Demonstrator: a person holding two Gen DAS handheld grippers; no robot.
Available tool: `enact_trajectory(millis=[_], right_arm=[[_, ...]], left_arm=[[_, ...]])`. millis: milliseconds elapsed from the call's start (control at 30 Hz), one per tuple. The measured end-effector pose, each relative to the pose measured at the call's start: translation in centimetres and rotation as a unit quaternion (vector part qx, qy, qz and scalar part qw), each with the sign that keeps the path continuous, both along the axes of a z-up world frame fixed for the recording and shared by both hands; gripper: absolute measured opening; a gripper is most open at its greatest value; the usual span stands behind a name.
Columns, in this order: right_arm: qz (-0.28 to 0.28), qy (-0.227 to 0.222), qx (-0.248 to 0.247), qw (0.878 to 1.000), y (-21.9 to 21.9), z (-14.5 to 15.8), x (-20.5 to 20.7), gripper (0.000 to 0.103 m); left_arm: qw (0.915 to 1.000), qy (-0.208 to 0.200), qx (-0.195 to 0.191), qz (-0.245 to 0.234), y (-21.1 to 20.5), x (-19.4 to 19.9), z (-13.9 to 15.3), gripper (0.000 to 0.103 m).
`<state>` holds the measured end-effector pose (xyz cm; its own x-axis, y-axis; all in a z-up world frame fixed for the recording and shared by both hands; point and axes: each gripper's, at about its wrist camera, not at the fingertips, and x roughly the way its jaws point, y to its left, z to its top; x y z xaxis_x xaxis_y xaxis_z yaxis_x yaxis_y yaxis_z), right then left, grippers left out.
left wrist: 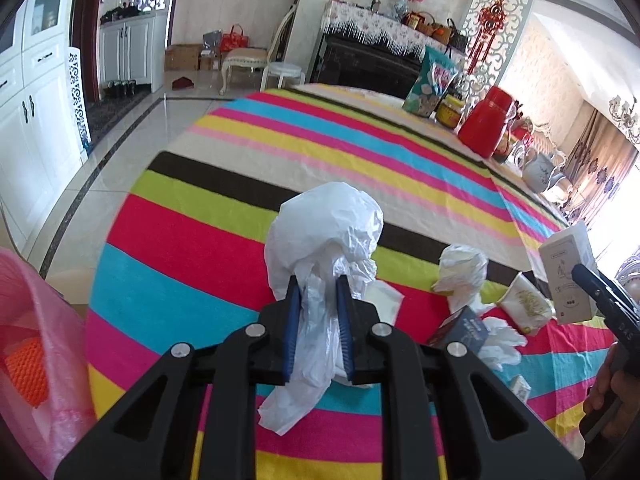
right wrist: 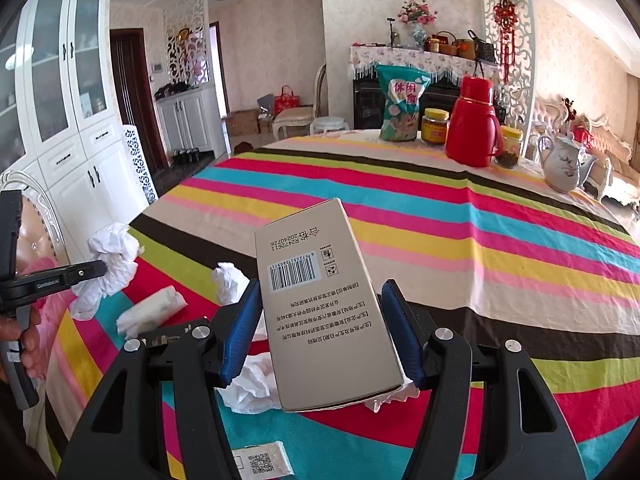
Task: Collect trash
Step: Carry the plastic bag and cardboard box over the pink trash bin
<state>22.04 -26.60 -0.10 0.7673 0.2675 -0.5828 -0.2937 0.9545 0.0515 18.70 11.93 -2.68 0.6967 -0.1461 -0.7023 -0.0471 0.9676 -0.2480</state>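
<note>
My left gripper (left wrist: pixel 318 282) is shut on a crumpled white plastic bag (left wrist: pixel 324 232), held above the striped tablecloth (left wrist: pixel 240 184). My right gripper (right wrist: pixel 323 285) is shut on a beige cardboard box (right wrist: pixel 316 300) with a barcode, lifted off the table; the same box (left wrist: pixel 566 276) shows at the right edge of the left wrist view. On the cloth lie crumpled tissues (left wrist: pixel 460 272), a flattened paper cup (left wrist: pixel 524 304), a dark small box (left wrist: pixel 464 328), a tissue pack (right wrist: pixel 152 312) and a white sachet (right wrist: pixel 260 464). A pink plastic bag (left wrist: pixel 36 340) hangs at the left.
At the table's far side stand a red thermos (right wrist: pixel 472 124), a green snack bag (right wrist: pixel 402 104), yellow-lidded jars (right wrist: pixel 435 126) and a white teapot (right wrist: pixel 564 164). A chair back (right wrist: pixel 36 216) is by the left edge. White cabinets (right wrist: pixel 80 120) line the left wall.
</note>
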Motion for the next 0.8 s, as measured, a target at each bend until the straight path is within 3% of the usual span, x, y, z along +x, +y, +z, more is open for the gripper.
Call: enact_trajectory(millis=[467, 533, 800], right_arm=[[0.030, -0.022, 0.010, 0.999, 3.8, 2.7, -2.8, 0.057], [0.036, -0.022, 0.012, 0.999, 4.5, 3.1, -3.0, 0.050], [0.065, -0.028, 0.012, 0.997, 8.4, 4.1, -4.5, 0.050]], left_arm=[[0.9975, -0.066, -0.004, 0.025, 3.5, -6.8, 5.9, 0.018], [0.9970, -0.071, -0.004, 0.030, 4.2, -7.8, 6.5, 0.018], [0.9944, -0.088, -0.005, 0.058, 7.8, -11.3, 7.7, 0.018]])
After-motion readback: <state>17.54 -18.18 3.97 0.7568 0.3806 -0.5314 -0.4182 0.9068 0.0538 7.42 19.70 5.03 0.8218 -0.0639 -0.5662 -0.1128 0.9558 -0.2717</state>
